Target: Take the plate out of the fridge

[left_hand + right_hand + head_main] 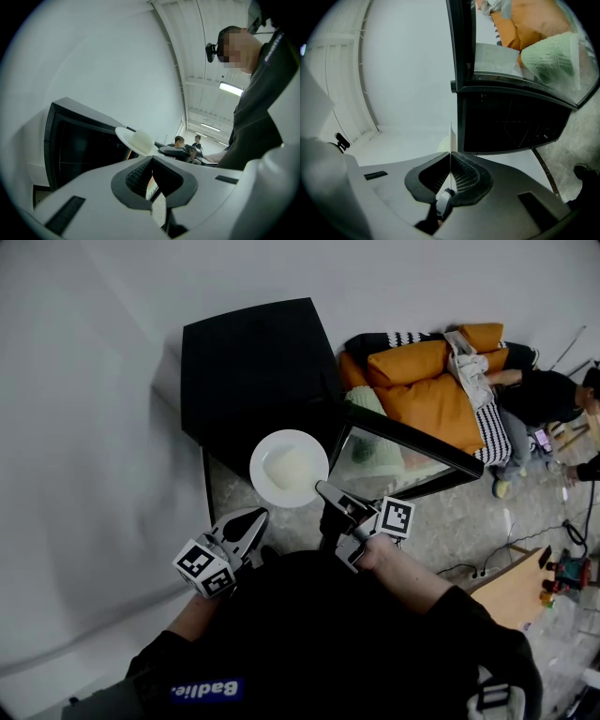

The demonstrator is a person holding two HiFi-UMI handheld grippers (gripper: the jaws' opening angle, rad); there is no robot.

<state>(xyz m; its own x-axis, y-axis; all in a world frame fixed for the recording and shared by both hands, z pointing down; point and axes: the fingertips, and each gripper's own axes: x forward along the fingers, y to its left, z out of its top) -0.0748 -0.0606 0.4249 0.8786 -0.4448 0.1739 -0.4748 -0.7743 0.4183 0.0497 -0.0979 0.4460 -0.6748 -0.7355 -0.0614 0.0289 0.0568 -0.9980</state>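
The round white plate (289,468) hangs in the air in front of the black fridge (253,362), level with its open front. My right gripper (325,490) is shut on the plate's near right rim. In the right gripper view the plate (450,136) shows edge-on as a thin white line pinched at the right gripper (450,153). My left gripper (251,517) is below and left of the plate, shut and holding nothing. From the left gripper (152,158), the plate (136,139) shows from below.
The fridge's glass door (403,451) stands swung open to the right of the plate. A white wall (84,427) runs along the left. Orange cushions (422,381) and people lie at the right, with cables (511,540) and a wooden board (516,592) on the floor.
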